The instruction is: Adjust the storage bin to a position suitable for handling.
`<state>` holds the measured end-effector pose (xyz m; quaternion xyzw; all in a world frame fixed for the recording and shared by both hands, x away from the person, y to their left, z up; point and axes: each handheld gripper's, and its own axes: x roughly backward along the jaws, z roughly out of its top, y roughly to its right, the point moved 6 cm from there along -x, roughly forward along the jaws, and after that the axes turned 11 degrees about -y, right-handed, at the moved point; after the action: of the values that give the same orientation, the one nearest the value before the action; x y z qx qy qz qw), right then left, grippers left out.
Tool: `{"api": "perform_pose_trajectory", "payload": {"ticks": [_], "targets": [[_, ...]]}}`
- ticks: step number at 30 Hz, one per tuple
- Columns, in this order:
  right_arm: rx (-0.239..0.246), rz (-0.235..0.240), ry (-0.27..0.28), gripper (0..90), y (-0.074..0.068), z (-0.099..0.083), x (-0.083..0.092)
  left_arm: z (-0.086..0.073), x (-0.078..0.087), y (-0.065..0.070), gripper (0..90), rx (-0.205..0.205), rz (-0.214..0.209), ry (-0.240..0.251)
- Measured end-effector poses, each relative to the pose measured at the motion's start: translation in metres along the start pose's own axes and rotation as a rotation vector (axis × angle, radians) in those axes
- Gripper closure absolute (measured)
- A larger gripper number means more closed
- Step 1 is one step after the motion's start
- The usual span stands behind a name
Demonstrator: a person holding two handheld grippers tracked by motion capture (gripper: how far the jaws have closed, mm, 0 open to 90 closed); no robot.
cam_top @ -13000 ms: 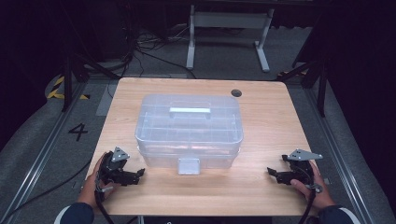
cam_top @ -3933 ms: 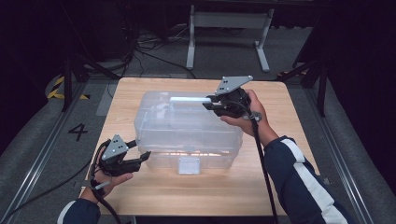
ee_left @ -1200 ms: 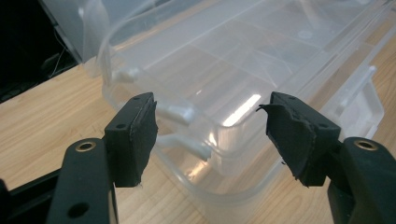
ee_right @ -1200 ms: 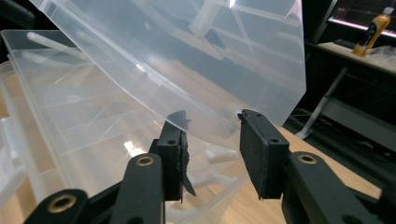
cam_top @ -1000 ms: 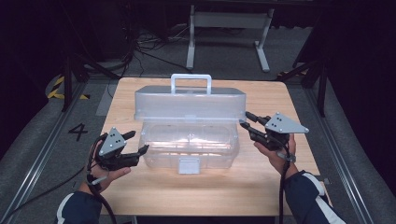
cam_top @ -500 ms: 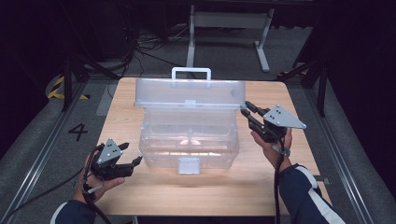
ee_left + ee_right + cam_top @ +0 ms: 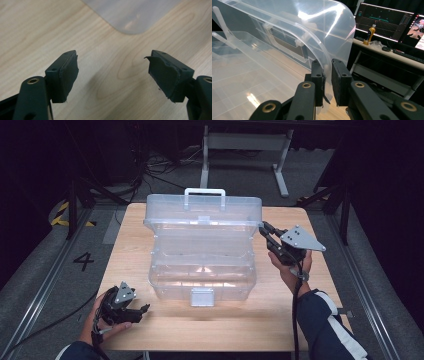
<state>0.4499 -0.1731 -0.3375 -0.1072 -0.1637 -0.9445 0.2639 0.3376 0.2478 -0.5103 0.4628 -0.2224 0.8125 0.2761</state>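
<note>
Writing: the only mark you could read was a dark "4" (image 7: pixel 83 261) on the grey floor to the left of the surface; the box itself showed no label or brand.
Box: your clear plastic storage box (image 7: pixel 202 275) sat in the middle of the wooden surface (image 7: pixel 132 235), its long axis running left to right across the high view, with the grey latch (image 7: pixel 202 296) on the front wall facing you.
Lid: the lid (image 7: pixel 204 214) stood raised, hinged along the far edge and tipped up nearly vertical, its white handle (image 7: pixel 204 195) pointing up and away from you.
Right tongs: your right tongs (image 7: pixel 265 231) were clamped on the right-hand rim of the lid (image 7: pixel 325 65); in the right gripper view the clear edge sat pinched between both pads.
Left tongs: your left tongs (image 7: pixel 142 310) lay low near the front left corner of the surface, apart from the box; the jaws stood parted with nothing between them, and had just been opening over bare wood (image 7: pixel 110 82).
Background: a monitor (image 7: pixel 384 21) and a yellow bottle (image 7: pixel 369 35) sat on a desk behind the lid.
</note>
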Motion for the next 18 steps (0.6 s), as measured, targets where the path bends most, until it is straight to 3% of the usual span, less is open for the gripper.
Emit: {"api": "perform_pose_trajectory", "payload": {"ticks": [3, 6, 9, 11, 18], "targets": [[0.006, -0.01, 0.001, 82.1, 0.003, 0.004, -0.003, -0.008, -0.004, 0.001, 22.5, 0.017, -0.015, -0.014], [0.012, -0.012, -0.004, 82.9, 0.007, 0.007, -0.007, -0.013, -0.004, 0.0, 20.2, 0.048, -0.036, 0.01], [0.004, -0.008, -0.006, 83.3, 0.011, 0.01, -0.012, -0.018, -0.005, 0.0, 18.3, 0.104, -0.075, 0.042], [0.002, -0.008, -0.009, 83.5, 0.013, 0.012, -0.014, -0.02, -0.006, 0.0, 16.7, 0.095, -0.072, 0.066], [-0.006, 0.015, -0.014, 83.6, 0.02, 0.016, -0.02, -0.02, -0.006, 0.0, 15.5, 0.102, -0.07, 0.062]]}}
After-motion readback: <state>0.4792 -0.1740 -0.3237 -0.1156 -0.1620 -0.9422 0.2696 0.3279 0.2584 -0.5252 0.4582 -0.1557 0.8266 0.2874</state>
